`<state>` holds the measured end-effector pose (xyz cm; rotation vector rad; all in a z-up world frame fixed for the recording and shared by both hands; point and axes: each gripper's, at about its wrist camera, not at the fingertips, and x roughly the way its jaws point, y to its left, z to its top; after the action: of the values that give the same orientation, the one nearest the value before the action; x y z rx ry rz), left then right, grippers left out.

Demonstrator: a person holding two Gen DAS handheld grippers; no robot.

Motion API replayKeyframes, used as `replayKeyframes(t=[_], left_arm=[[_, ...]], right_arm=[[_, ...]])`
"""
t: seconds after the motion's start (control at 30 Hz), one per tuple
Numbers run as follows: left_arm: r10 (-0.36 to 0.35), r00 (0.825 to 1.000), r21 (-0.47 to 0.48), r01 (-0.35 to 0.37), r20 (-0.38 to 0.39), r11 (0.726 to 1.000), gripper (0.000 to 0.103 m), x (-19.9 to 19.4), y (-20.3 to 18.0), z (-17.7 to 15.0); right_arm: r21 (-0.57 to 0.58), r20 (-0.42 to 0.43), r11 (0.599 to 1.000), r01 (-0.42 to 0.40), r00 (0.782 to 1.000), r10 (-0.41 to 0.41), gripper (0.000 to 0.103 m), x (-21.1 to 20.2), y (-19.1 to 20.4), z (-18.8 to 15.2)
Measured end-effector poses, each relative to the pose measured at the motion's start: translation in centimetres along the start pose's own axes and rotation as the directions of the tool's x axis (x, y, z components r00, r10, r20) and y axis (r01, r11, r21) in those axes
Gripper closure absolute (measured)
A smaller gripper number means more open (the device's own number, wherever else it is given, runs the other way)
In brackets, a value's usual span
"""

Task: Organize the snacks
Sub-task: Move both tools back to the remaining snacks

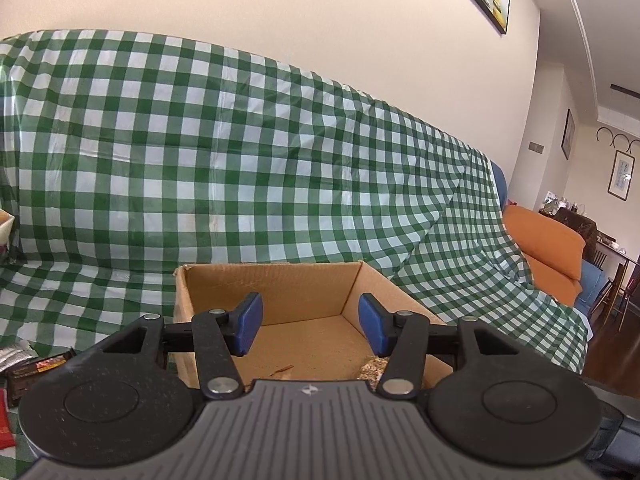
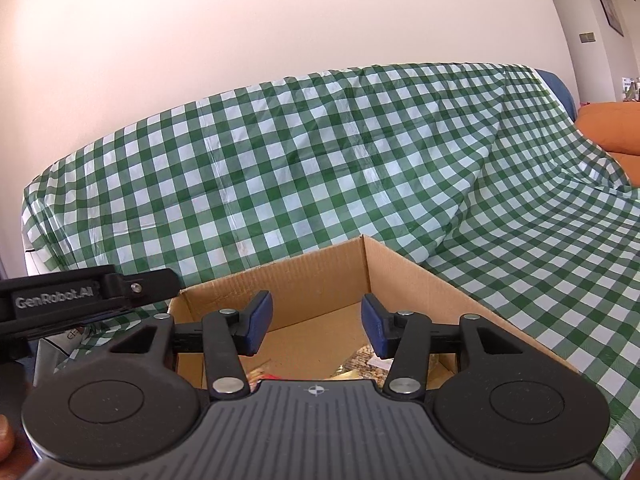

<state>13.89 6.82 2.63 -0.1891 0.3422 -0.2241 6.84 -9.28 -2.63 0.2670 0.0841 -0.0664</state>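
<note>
An open cardboard box (image 1: pixel 280 296) stands on a sofa draped in green checked cloth. My left gripper (image 1: pixel 311 326) hovers over the box's near side, open, with nothing between its blue pads. A grainy snack bar (image 1: pixel 372 368) lies on the box floor by the right finger. In the right wrist view the same box (image 2: pixel 408 280) sits below my right gripper (image 2: pixel 317 328), which is open and empty. Snack packets (image 2: pixel 360 362) show on the box floor beneath it. The other gripper's black body (image 2: pixel 80 300) juts in from the left.
Dark and silver snack packs (image 1: pixel 36 368) lie on the cloth left of the box. A red wrapper (image 1: pixel 6 420) pokes in at the lower left edge. An orange cushion (image 1: pixel 548 240) and a dining area are off to the right. The sofa back rises behind the box.
</note>
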Motion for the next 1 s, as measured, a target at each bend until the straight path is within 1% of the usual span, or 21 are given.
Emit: replayKeyframes(t=[0.13,0.17,0.23,0.3,0.33,0.37,0.4,0.5,0.57,0.6,0.63,0.7,0.8,0.87,1.0], left_arm=[[0.037,0.999,0.008,-0.037,0.009,0.999,0.045,-1.2,1.1,0.2],[0.048,0.999,0.007,-0.048,0.012,0.999,0.046,-1.6,1.5,0.2],[0.072,0.997,-0.002,-0.072,0.017,0.997,0.051,-2.3,2.5,0.5],[0.101,0.995,0.001,-0.101,0.022,0.995,0.063,-3.1,3.6,0.6],[0.114,0.993,0.005,-0.114,0.024,0.993,0.067,-3.4,4.1,0.7],[0.125,0.992,0.009,-0.125,0.025,0.992,0.074,-3.7,4.8,0.9],[0.138,0.990,0.012,-0.139,0.023,0.990,0.077,-3.9,5.5,1.0],[0.181,0.983,0.020,-0.181,-0.005,0.983,0.077,-4.1,7.9,1.3],[0.221,0.975,0.018,-0.221,-0.027,0.975,0.077,-3.9,9.7,1.5],[0.241,0.970,0.010,-0.240,-0.039,0.971,0.077,-3.8,10.7,1.5],[0.258,0.965,-0.001,-0.258,-0.051,0.966,0.077,-3.7,11.7,1.6],[0.291,0.954,-0.018,-0.293,-0.078,0.956,0.077,-3.4,13.7,1.6],[0.334,0.935,-0.043,-0.341,-0.115,0.939,0.077,-3.3,16.6,1.6],[0.363,0.920,-0.072,-0.376,-0.148,0.924,0.077,-3.2,18.4,1.5],[0.410,0.885,-0.133,-0.444,-0.220,0.886,0.077,-3.6,21.7,1.1]], right_arm=[[-0.007,-0.001,1.000,-0.001,1.000,0.001,0.051,-0.1,0.1,0.1],[-0.010,0.000,1.000,-0.003,1.000,0.003,0.051,-0.1,0.2,0.2],[-0.020,0.003,1.000,-0.011,1.000,0.011,0.051,-0.5,0.3,0.4],[-0.041,0.008,0.999,-0.024,1.000,0.024,0.051,-0.9,0.9,0.6],[-0.050,0.012,0.998,-0.032,0.999,0.032,0.051,-1.2,1.1,0.8],[-0.059,0.017,0.997,-0.040,0.999,0.041,0.051,-1.5,1.4,1.0],[-0.066,0.022,0.997,-0.046,0.999,0.048,0.051,-1.7,1.7,1.2],[-0.065,0.019,0.996,-0.065,0.998,0.067,0.051,-2.2,2.3,1.9],[-0.051,0.008,0.995,-0.087,0.996,0.087,0.059,-2.4,2.8,2.3],[-0.048,0.004,0.994,-0.099,0.995,0.099,0.067,-2.6,3.3,2.4],[-0.051,0.002,0.992,-0.111,0.994,0.112,0.071,-2.7,3.7,2.5],[-0.073,-0.005,0.987,-0.141,0.990,0.141,0.075,-3.0,5.0,2.4],[-0.127,-0.024,0.974,-0.189,0.982,0.187,0.075,-3.1,7.4,2.0],[-0.153,-0.036,0.963,-0.221,0.975,0.218,0.075,-2.9,8.9,1.7],[-0.153,-0.068,0.948,-0.280,0.960,0.272,0.075,-1.6,12.0,0.9]])
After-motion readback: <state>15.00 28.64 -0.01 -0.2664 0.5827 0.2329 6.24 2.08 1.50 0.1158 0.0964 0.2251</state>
